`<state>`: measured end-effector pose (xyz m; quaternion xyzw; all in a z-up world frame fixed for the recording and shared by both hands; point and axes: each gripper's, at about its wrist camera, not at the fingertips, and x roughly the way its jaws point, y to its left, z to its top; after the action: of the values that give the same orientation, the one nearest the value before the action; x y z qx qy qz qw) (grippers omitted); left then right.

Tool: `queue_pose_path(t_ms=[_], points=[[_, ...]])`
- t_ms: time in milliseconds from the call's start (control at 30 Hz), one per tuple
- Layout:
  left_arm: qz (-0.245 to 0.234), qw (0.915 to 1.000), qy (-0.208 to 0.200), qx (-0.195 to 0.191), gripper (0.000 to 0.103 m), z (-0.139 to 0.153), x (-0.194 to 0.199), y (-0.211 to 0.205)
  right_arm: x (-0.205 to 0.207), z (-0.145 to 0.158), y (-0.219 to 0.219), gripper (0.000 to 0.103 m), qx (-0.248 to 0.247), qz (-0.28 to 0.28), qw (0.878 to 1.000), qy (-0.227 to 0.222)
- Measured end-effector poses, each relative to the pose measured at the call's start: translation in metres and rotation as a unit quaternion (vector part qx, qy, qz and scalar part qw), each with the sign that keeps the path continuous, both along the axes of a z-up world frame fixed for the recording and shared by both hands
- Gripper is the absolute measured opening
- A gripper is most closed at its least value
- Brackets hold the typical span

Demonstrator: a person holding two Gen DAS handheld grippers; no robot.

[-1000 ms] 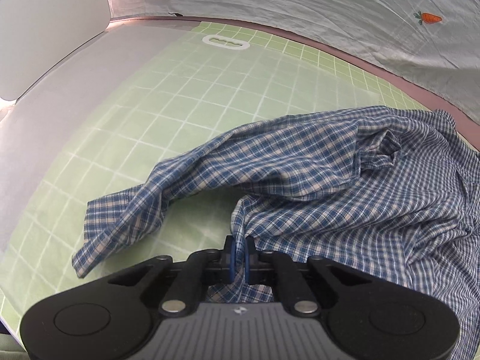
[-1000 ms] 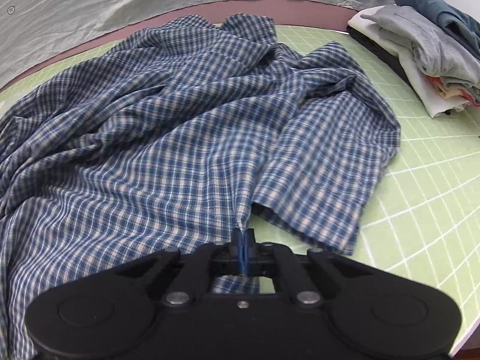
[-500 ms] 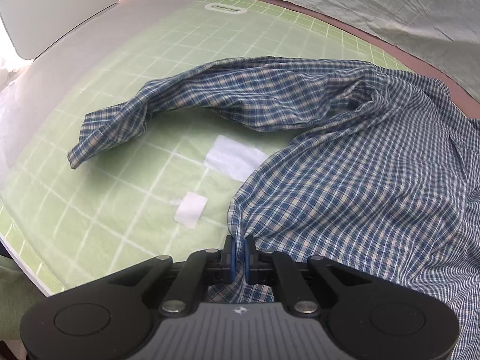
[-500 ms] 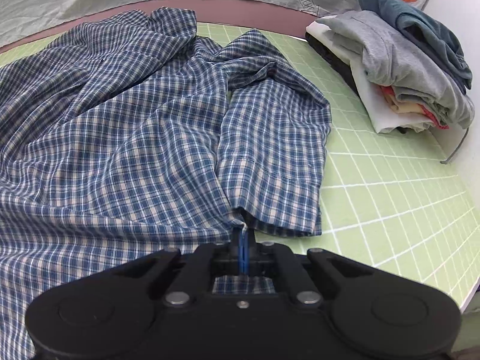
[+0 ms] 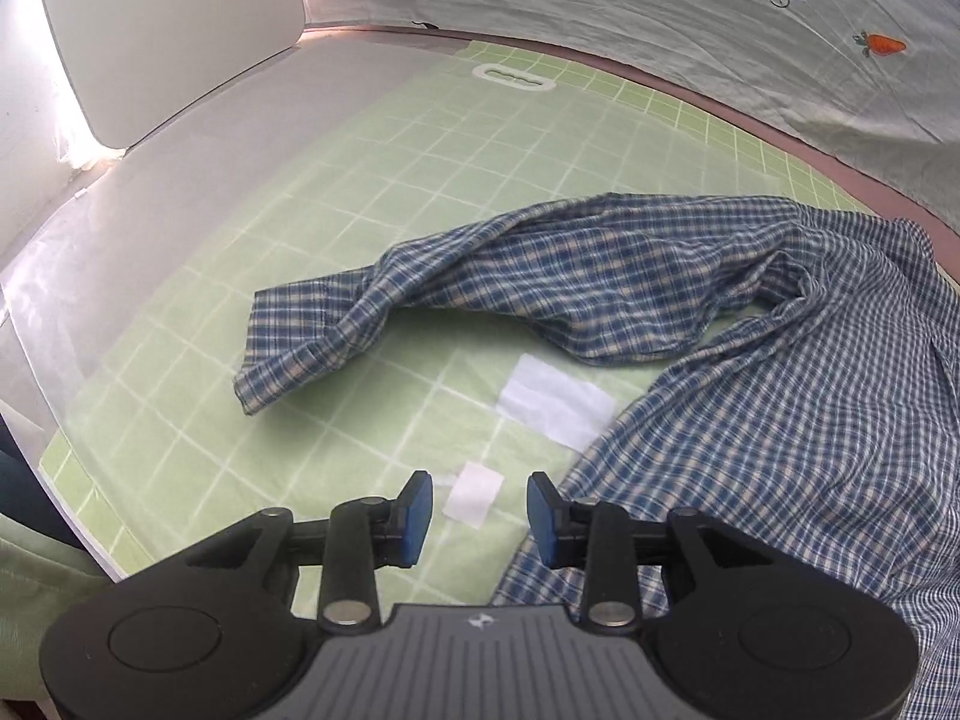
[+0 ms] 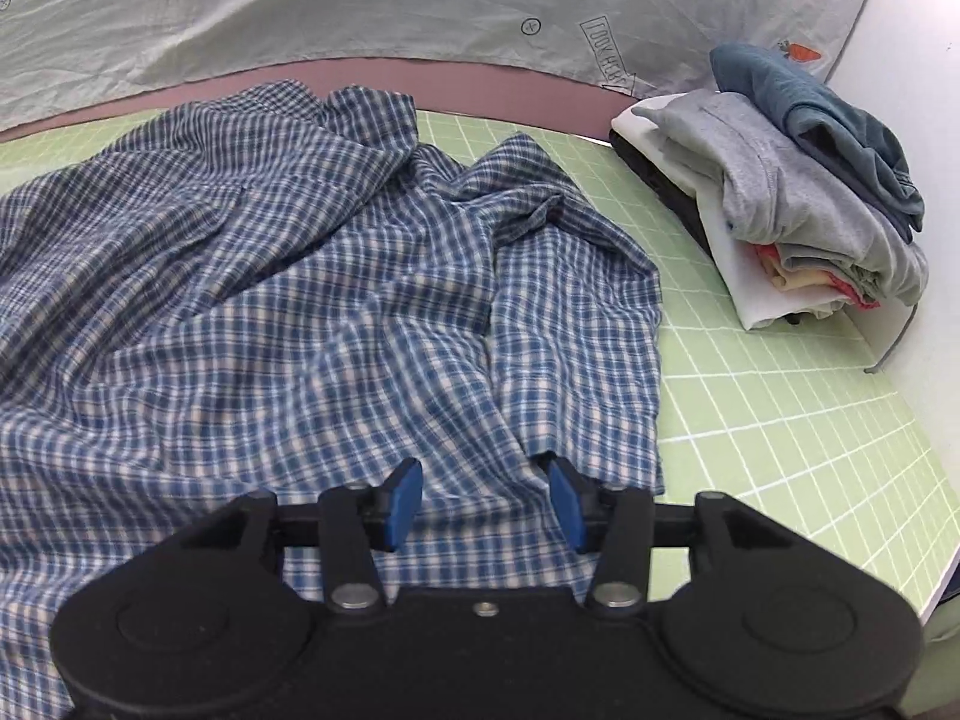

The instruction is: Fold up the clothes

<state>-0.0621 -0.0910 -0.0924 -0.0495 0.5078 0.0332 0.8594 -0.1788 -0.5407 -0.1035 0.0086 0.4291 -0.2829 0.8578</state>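
Observation:
A blue and white checked shirt (image 5: 780,420) lies crumpled on the green grid mat (image 5: 360,228). One sleeve (image 5: 372,312) stretches out to the left across the mat. My left gripper (image 5: 479,507) hovers at the shirt's near left hem with its jaws opening; nothing is between them, only mat and a white patch below. In the right wrist view the shirt (image 6: 240,312) fills the left and middle. My right gripper (image 6: 485,495) is above the near hem, jaws opening, with cloth lying beneath the gap but not pinched.
A pile of folded clothes (image 6: 792,198) sits at the back right of the mat. A grey printed sheet (image 5: 660,12) hangs behind the table. Two white patches (image 5: 555,399) lie on the mat near the left gripper. The table's near edge (image 6: 924,540) runs at right.
Both grippers were shut on the shirt's near hem and have let it go; their jaws now stand apart. The shirt's hem has dropped onto the mat, and the left view shifted.

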Motion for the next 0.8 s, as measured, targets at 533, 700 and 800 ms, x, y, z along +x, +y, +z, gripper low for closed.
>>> queue_pose_path(t_ms=[533, 700, 800], points=[[-0.018, 0.9992, -0.029, 0.022, 0.029, -0.004, 0.118, 0.087, 0.025, -0.027, 0.073, 0.062, 0.039, -0.081, 0.996, -0.014], [-0.014, 0.9985, -0.046, 0.026, 0.031, -0.003, 0.163, 0.102, 0.033, -0.029, 0.082, 0.063, 0.027, -0.119, 0.992, -0.018], [0.001, 0.999, -0.043, 0.009, 0.032, -0.005, 0.176, 0.111, 0.037, -0.029, 0.086, 0.067, 0.022, -0.131, 0.991, -0.013]])
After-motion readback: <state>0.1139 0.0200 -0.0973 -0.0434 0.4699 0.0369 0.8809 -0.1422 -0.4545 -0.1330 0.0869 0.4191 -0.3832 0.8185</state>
